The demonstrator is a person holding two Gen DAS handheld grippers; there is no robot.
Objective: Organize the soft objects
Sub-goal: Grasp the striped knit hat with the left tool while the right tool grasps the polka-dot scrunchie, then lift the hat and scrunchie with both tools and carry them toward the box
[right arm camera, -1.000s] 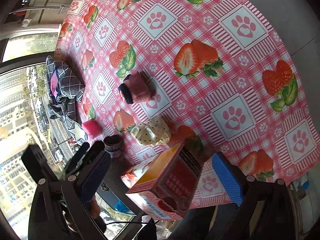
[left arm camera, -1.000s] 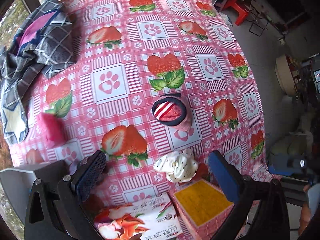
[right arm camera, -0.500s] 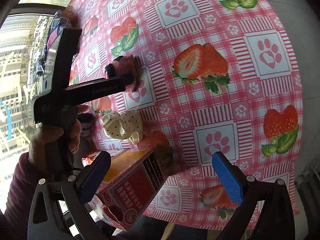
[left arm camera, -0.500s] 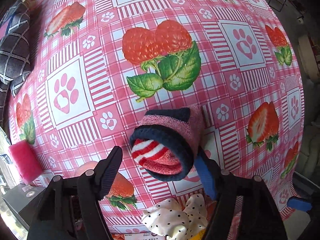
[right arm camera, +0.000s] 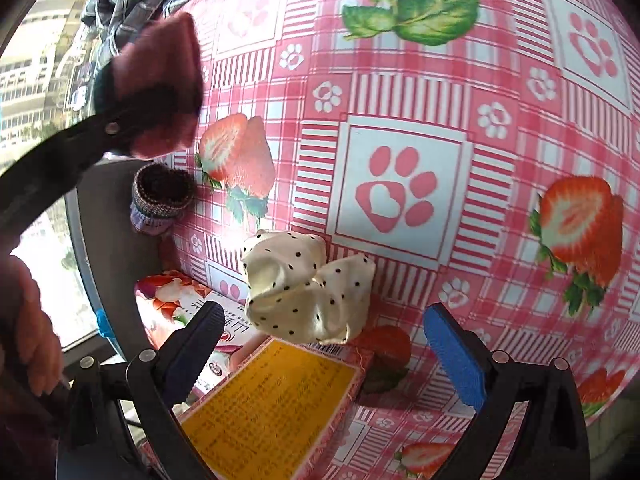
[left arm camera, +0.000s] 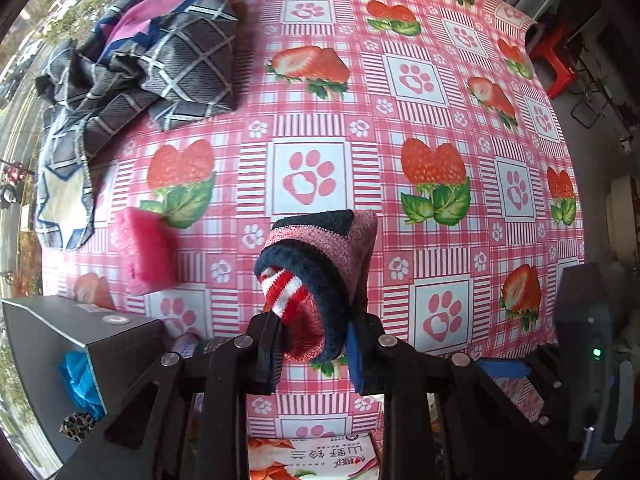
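Note:
A rolled pink and navy sock (left arm camera: 320, 264) with a red-and-white striped inside sits between the fingers of my left gripper (left arm camera: 314, 344). The jaws are closing and both pads press on the sock, which appears lifted off the strawberry tablecloth (left arm camera: 440, 92). The right wrist view shows the same sock (right arm camera: 160, 80), blurred, at upper left. My right gripper (right arm camera: 324, 344) stands open just above a cream polka-dot cloth piece (right arm camera: 304, 292), not touching it. A pink sponge (left arm camera: 146, 252) lies left of the sock. A small grey-purple sock roll (right arm camera: 160, 196) sits by the table edge.
A crumpled plaid cloth (left arm camera: 152, 56) lies at the far left. A black open box (left arm camera: 80, 344) stands at the near left edge. A yellow-topped carton (right arm camera: 272, 404) and a printed packet (left arm camera: 312, 456) lie along the near edge. A person's hand (right arm camera: 32, 320) shows at left.
My left gripper dropped around the rolled sock, shut on it and carried it nearer and to the left. My right gripper rolled and sank toward the polka-dot cloth.

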